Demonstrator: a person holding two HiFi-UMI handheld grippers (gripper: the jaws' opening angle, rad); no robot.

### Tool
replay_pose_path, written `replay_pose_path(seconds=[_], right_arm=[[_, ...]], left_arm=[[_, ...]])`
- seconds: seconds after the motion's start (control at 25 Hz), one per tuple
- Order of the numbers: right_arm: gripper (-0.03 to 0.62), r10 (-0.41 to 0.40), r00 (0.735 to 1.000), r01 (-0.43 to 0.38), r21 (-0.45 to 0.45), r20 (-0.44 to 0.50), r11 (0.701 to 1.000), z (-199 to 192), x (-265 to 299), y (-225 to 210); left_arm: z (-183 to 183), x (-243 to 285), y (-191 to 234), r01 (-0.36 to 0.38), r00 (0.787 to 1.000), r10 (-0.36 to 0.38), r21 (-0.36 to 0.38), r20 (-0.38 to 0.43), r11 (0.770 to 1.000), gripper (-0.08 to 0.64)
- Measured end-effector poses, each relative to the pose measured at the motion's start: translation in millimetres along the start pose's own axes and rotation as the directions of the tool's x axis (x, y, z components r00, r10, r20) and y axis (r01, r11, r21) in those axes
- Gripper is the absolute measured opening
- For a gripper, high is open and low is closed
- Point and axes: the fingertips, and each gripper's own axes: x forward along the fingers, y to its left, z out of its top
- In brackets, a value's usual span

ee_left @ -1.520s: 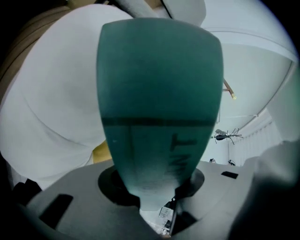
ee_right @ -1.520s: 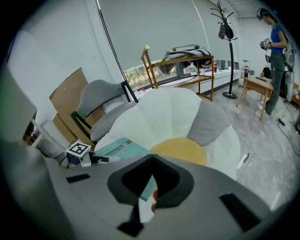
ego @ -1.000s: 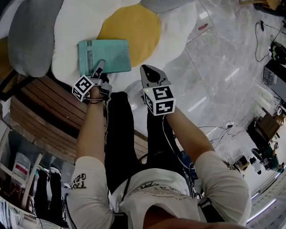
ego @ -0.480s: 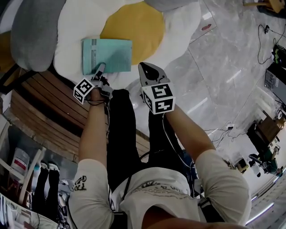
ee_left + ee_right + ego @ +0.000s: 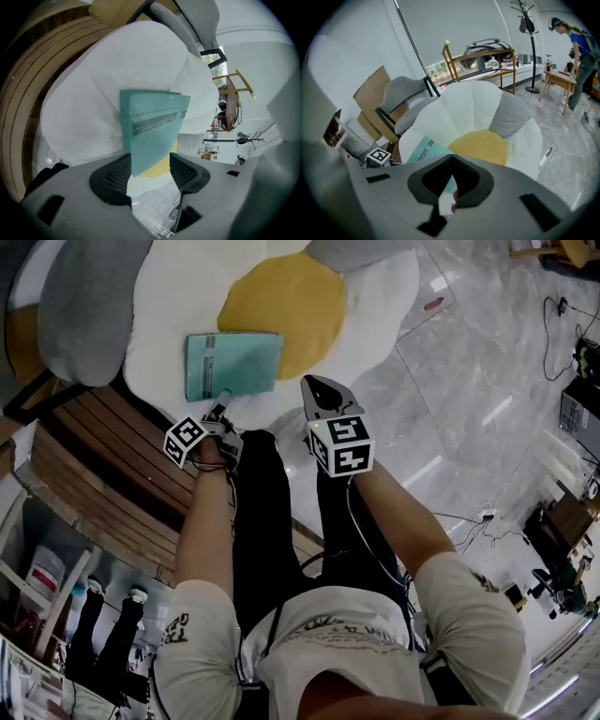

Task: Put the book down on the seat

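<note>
- Right gripper [image 5: 319, 390] hangs clenched and empty, just right of the left one, by the near edge of the seat [image 5: 375, 306].
- Left gripper [image 5: 150, 169] is released. Its jaws have just been opening, and the near end of the book [image 5: 232, 365] shows between the parted pads.
- The teal book lies flat on the seat's white cushion, just left of the yellow centre [image 5: 281, 301].
- The wooden frame [image 5: 103, 474] curves round the seat's left side.
- A grey pillow [image 5: 89, 306] rests at far left.
</note>
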Motion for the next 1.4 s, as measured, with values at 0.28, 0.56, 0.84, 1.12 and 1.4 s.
replay_pose_path(seconds=[0.28, 0.56, 0.84, 1.12, 1.4], right_arm=[[0.026, 0.041, 0.998, -0.04, -0.022, 0.046, 0.999, 33.9, -24.2, 15.3], [0.026, 0.037, 0.991, -0.035, -0.02, 0.131, 0.999, 94.9, -70.5, 30.3], [0.026, 0.01, 0.964, -0.017, 0.025, 0.265, 1.0, 175.2, -157.5, 44.2], [0.026, 0.037, 0.871, -0.028, -0.026, 0.49, 0.999, 288.4, -244.4, 81.6], [0.026, 0.091, 0.785, -0.044, -0.09, 0.612, 0.995, 354.6, -328.1, 113.6]], left_arm=[[13.2, -35.5, -58.6, -0.151, 0.983, 0.102, 0.362, 0.151, 0.92, 0.021], [16.0, -83.7, -172.3, -0.21, 0.958, 0.042, 0.597, 0.283, 0.774, 0.021], [6.0, -170.9, -305.3, -0.239, 0.945, -0.003, 0.696, 0.327, 0.677, 0.021], [17.1, -267.0, -432.9, -0.328, 0.897, -0.099, 0.8, 0.43, 0.503, 0.021], [-0.4, -349.1, -528.1, -0.366, 0.819, -0.28, 0.832, 0.5, 0.416, 0.02]])
